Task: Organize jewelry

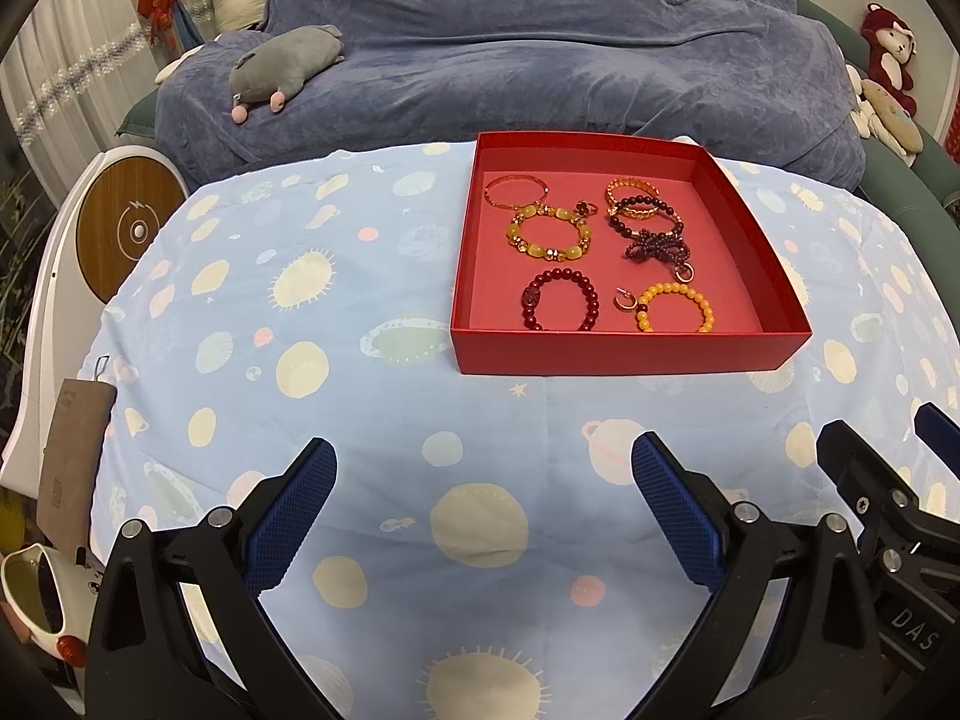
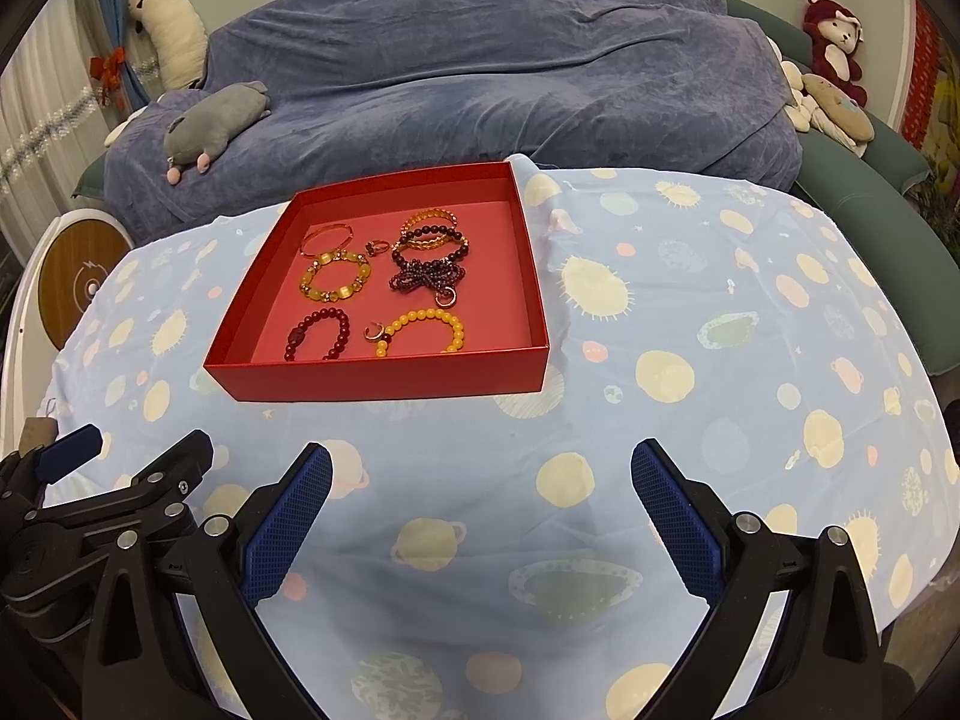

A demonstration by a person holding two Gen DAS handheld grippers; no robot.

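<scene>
A shallow red box (image 1: 624,351) (image 2: 384,377) sits on the planet-print cloth and holds several bracelets and rings. Inside lie a dark red bead bracelet (image 1: 561,299) (image 2: 318,333), a yellow bead bracelet (image 1: 677,306) (image 2: 423,330), a yellow stone bracelet (image 1: 549,235) (image 2: 335,281), a thin gold bangle (image 1: 516,192) (image 2: 327,239), a purple bead strand (image 1: 657,246) (image 2: 429,276) and a small hoop (image 1: 625,300) (image 2: 373,331). My left gripper (image 1: 483,468) hovers open, near and left of the box. My right gripper (image 2: 480,471) hovers open, near and right of it. Both hold nothing.
The table wears a light blue cloth (image 1: 360,312) (image 2: 720,324). Behind it is a sofa under a blue-grey blanket (image 1: 540,48) (image 2: 480,78) with a grey plush toy (image 1: 282,69) (image 2: 210,123). A round wooden-faced device (image 1: 123,228) (image 2: 69,276) stands at the left edge.
</scene>
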